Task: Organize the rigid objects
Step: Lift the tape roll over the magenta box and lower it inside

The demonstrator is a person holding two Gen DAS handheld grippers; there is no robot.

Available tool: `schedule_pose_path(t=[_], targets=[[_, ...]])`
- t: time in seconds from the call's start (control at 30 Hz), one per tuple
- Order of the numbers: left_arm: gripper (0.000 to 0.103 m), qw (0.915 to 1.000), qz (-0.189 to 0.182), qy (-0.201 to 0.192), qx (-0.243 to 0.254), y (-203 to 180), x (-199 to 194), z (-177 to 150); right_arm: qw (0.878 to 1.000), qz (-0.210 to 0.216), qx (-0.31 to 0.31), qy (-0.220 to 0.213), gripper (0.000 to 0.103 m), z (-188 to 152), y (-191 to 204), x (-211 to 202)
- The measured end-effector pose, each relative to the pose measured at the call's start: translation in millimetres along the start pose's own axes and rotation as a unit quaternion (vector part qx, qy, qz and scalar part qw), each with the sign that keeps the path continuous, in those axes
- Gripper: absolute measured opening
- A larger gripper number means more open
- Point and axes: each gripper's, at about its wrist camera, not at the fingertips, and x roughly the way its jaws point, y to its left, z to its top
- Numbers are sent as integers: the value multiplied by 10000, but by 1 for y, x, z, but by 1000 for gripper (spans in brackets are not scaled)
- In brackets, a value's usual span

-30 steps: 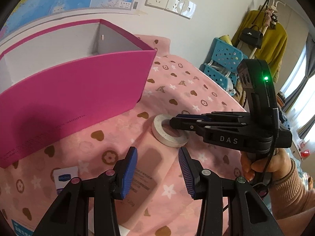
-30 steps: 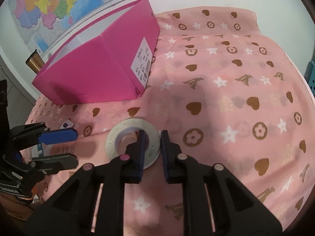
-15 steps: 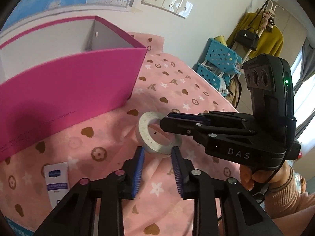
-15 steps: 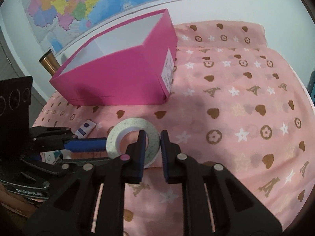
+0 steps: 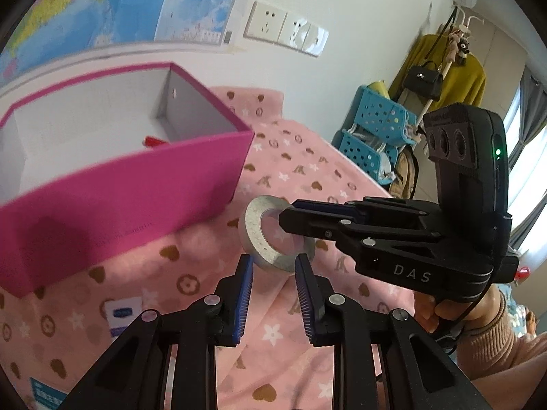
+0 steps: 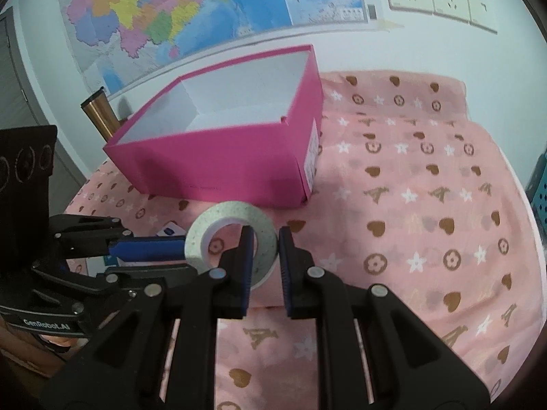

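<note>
A grey-white tape roll hangs in the air above the pink cloth, in front of the open pink box. My right gripper is shut on the roll's right rim, one finger through its hole. The roll also shows in the left wrist view, held by the right gripper. My left gripper is partly closed, its blue pads at the roll's lower edge; I cannot tell if they touch it. The pink box stands at the left, with something red inside.
A small blue-and-white tube lies on the cloth at the lower left. A copper flask stands behind the box. Blue baskets and a coat rack stand beyond the table's right edge. The wall is close behind.
The right gripper has lifted the tape roll off the cloth toward the box. The left gripper has narrowed and come up to the roll's lower edge.
</note>
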Motion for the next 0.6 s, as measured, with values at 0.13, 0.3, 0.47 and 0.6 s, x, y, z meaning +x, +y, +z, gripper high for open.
schedule_pose_path(t=[0.13, 0.3, 0.47, 0.6], targets=[[25, 9998, 69, -178, 61, -2, -13, 6, 9999, 4, -139, -92, 16, 8, 7, -4], [25, 9993, 145, -335, 81, -2, -23, 11, 9995, 30, -259, -165, 16, 18, 14, -4], [25, 9988, 194, -449, 53, 0, -30, 16, 9990, 47, -372, -247, 16, 26, 19, -5], [25, 9985, 225, -507, 38, 2, -31, 18, 9986, 47, -447, -284, 16, 31, 23, -5]])
